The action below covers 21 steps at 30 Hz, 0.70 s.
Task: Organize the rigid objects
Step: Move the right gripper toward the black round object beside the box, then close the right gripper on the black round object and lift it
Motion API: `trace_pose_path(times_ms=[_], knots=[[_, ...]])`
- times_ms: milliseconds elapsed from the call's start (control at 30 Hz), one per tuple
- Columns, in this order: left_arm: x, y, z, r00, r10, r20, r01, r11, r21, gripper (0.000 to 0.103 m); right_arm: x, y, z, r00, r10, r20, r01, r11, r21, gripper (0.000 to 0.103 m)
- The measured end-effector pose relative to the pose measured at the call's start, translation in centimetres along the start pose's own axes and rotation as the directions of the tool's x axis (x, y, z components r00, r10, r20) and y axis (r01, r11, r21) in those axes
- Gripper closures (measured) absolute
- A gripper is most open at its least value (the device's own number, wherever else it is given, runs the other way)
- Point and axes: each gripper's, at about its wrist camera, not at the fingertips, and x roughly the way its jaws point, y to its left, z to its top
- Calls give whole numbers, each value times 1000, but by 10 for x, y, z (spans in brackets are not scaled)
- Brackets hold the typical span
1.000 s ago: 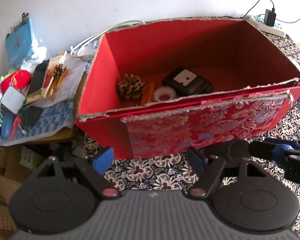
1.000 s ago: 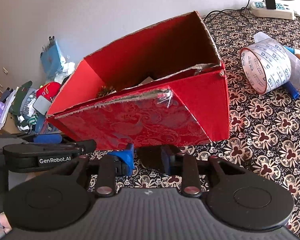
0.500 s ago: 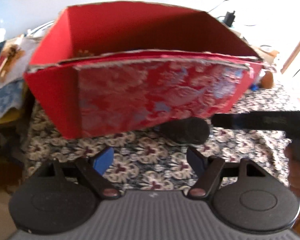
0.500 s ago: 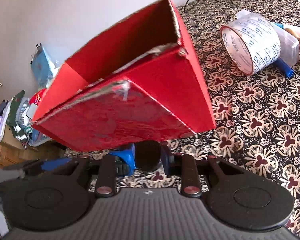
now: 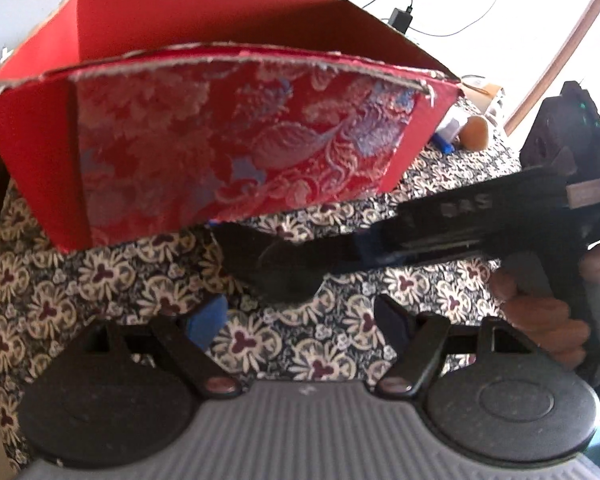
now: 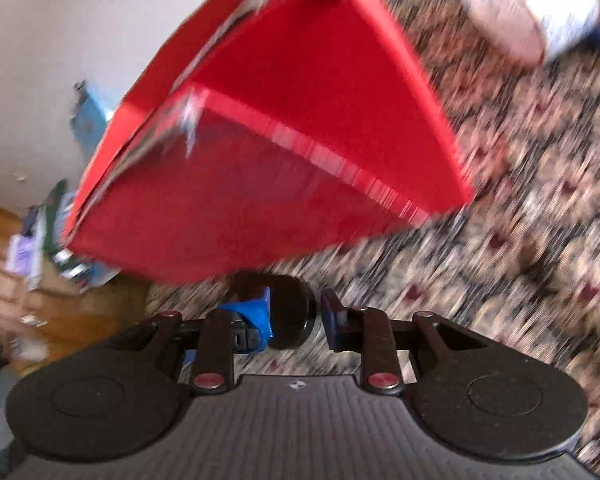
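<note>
floral tablecloth | charger, cable on wall | brown egg-like item

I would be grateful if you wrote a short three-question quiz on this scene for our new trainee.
1. True or false: the right gripper is shut on a dark round object.
2. Which gripper is open with nothing between its fingers? A) left B) right
3. Fill in: the red box stands on a ______-patterned tablecloth.

Key: 1 true. 2 A, the left gripper. 3 floral.
</note>
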Motion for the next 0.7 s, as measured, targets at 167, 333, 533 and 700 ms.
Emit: trace_pose_path(times_ms=[167, 333, 533, 700], knots=[[4, 7, -2, 999, 31, -13, -31, 999, -13, 27, -7, 7, -3, 1000, 7, 2, -7, 999, -38, 94], [19, 4, 4, 997, 70, -12, -70, 997, -15, 27, 4, 13, 2, 1000, -7, -5, 7, 998, -56, 94], [29, 1, 0, 993, 119, 7, -119, 993, 13, 50, 27, 25, -3, 1000, -3, -31, 0, 995, -102, 94], [27, -1, -2, 989, 143, 22, -143, 990, 13, 64, 35, 32, -7, 999, 13, -32, -16, 994, -104, 95]])
